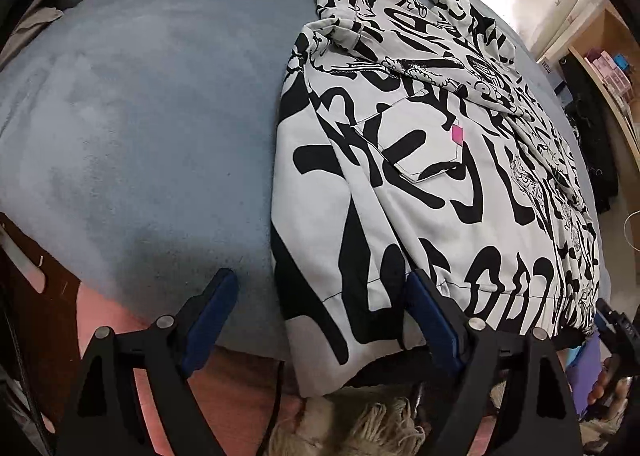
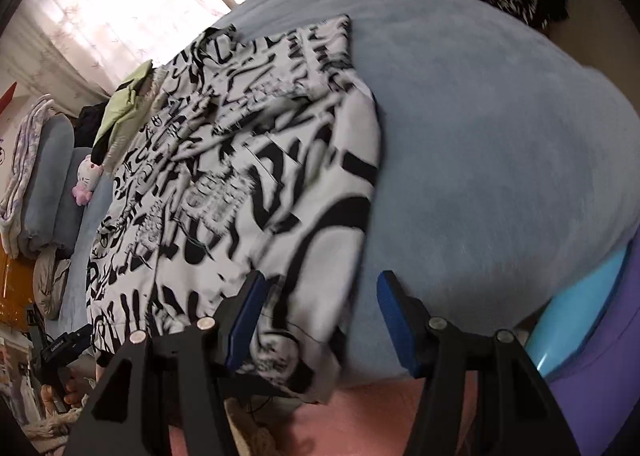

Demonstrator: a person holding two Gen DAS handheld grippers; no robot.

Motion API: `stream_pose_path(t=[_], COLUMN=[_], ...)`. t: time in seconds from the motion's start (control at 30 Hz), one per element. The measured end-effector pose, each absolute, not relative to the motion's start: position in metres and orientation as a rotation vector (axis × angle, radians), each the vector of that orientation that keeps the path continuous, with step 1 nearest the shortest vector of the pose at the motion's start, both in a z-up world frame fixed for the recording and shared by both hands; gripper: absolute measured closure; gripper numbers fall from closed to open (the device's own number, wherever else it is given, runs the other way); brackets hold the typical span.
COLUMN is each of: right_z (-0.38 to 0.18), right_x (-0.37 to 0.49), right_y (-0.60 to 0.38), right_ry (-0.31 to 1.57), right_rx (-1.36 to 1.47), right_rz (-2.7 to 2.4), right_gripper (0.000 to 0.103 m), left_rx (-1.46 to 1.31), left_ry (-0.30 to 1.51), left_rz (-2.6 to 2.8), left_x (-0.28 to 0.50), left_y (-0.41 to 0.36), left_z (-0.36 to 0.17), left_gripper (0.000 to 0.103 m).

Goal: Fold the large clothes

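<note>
Both tools, left (image 1: 324, 312) and right (image 2: 320, 316), are hanging spread over the jacket's (image 1: 432, 160) hem, gripping nothing; bare bed (image 1: 140, 116) is lying either side.

- The jacket (image 1: 420, 184) is covered in a black-on-white print like graffiti lettering; no word of it can be made out in either view.
- A small pink tag (image 1: 457, 135) sits on the jacket's pocket, right of centre in the left wrist view; no writing shows on it.
- A small label (image 1: 547, 66) on the shelf at the upper right of that view bears print too small to read.
- The black device (image 2: 60, 346) at the lower left of the right wrist view carries a white word, too blurred to read.
</note>
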State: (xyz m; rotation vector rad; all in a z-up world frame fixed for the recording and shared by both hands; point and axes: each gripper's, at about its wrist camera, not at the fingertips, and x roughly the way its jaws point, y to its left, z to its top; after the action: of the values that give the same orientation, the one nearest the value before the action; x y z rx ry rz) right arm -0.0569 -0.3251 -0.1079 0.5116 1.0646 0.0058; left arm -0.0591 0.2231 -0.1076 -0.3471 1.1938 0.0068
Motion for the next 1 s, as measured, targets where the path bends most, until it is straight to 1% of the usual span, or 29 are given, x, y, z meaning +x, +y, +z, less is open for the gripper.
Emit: stream_pose_path(t=[0.17,0.33,0.4,0.47,0.6,0.7,0.73,0.77,0.8,0.83,0.87,0.9,0.93,1.0], right_z=[-0.115,-0.122,-0.124,-0.13,-0.14,-0.14,-0.139,-0.138,-0.138,-0.137,-0.136,-0.134,-0.132,-0.127], right_x=[-0.057,-0.053,-0.052,-0.049,-0.046,-0.048,-0.048,-0.048,-0.049,-0.05,-0.05,-0.05,-0.05,-0.05], right_y=[-0.326,-0.307,-0.3,-0.3,-0.301,-0.3,-0.299,-0.299,-0.3,-0.301,-0.302,-0.302,-0.301,-0.299], right_ry=[1.063,1.084,1.085,1.081,1.055,1.036,1.034,1.032,1.031,1.027,1.022,1.016,1.01,1.0], right_rx=[0.537,0.568,0.55,0.584,0.633,0.635,0.624,0.616,0.614,0.62,0.627,0.63,0.63,0.618], right_rz=[0.044,0.17,0.186,0.205,0.217,0.214,0.211,0.207,0.209,0.212,0.216,0.222,0.227,0.232], right_gripper=[0.045,0.043,0.043,0.039,0.039,0.04,0.043,0.051,0.054,0.06,0.068,0.071,0.076,0.076], left_rx=[-0.372,-0.416,-0.436,-0.454,-0.478,-0.46,-0.456,-0.458,-0.457,-0.452,-0.447,-0.441,-0.434,-0.416], left_ry=[1.191,1.193,1.192,1.189,1.177,1.182,1.186,1.191,1.195,1.201,1.202,1.201,1.198,1.191], left_rz=[0.004,-0.012,-0.022,-0.028,-0.016,0.004,0.007,0.01,0.013,0.013,0.015,0.015,0.012,0.007], left_x=[-0.056,-0.053,-0.051,-0.049,-0.046,-0.042,-0.042,-0.04,-0.039,-0.038,-0.037,-0.037,-0.038,-0.038], left_y=[0.224,0.23,0.233,0.234,0.231,0.226,0.225,0.224,0.224,0.223,0.222,0.22,0.218,0.215], left_z=[-0.113,-0.119,-0.122,-0.126,-0.132,-0.132,-0.131,-0.131,-0.13,-0.129,-0.128,-0.126,-0.125,-0.122], left_gripper=[0.014,0.012,0.009,0.007,0.003,0.003,0.003,0.003,0.004,0.005,0.008,0.012,0.015,0.02])
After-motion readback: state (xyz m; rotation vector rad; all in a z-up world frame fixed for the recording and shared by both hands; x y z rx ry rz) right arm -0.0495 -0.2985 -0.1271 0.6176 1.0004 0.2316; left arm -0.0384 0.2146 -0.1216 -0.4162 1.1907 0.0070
